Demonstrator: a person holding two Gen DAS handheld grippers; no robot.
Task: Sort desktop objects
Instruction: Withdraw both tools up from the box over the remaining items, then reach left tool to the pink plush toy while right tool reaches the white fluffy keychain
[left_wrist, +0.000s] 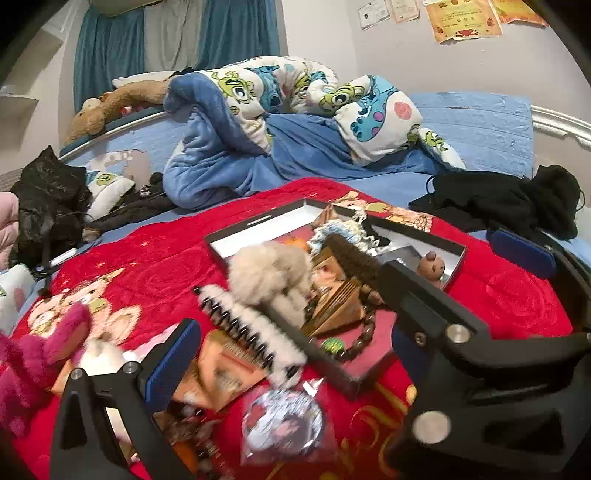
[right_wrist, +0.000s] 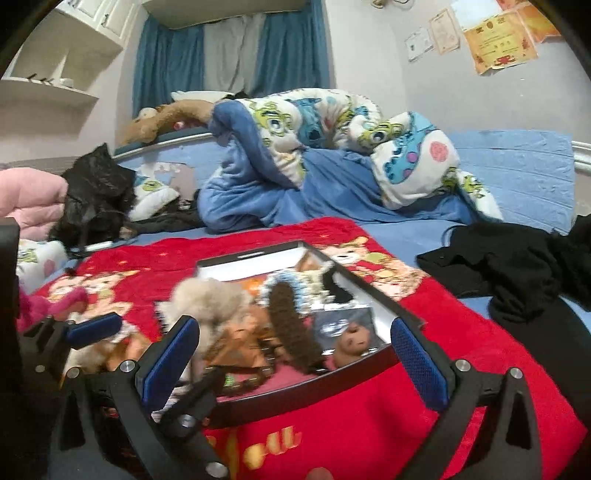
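Observation:
A black-rimmed tray (left_wrist: 258, 221) lies on a red blanket and holds a wooden fan (left_wrist: 332, 302), a brown brush (left_wrist: 351, 254), a crocheted piece and a small brown figure (left_wrist: 432, 264). A beige fluffy pompom (left_wrist: 269, 273) rests over the tray's near-left rim. A white furry hair claw (left_wrist: 251, 332) lies just outside it. My left gripper (left_wrist: 288, 365) is open, jaws wide, above the claw and a round badge in a bag (left_wrist: 284, 421). My right gripper (right_wrist: 295, 358) is open and empty over the tray's near rim (right_wrist: 314, 391); it also shows in the left wrist view (left_wrist: 480, 332).
A pink plush toy (left_wrist: 33, 354) lies at the left on the blanket. An orange packet (left_wrist: 218, 373) and beads lie near the left finger. Black clothes (left_wrist: 517, 203) lie at the right, a black bag (left_wrist: 48, 206) at the left, and a rumpled duvet (left_wrist: 295, 122) behind.

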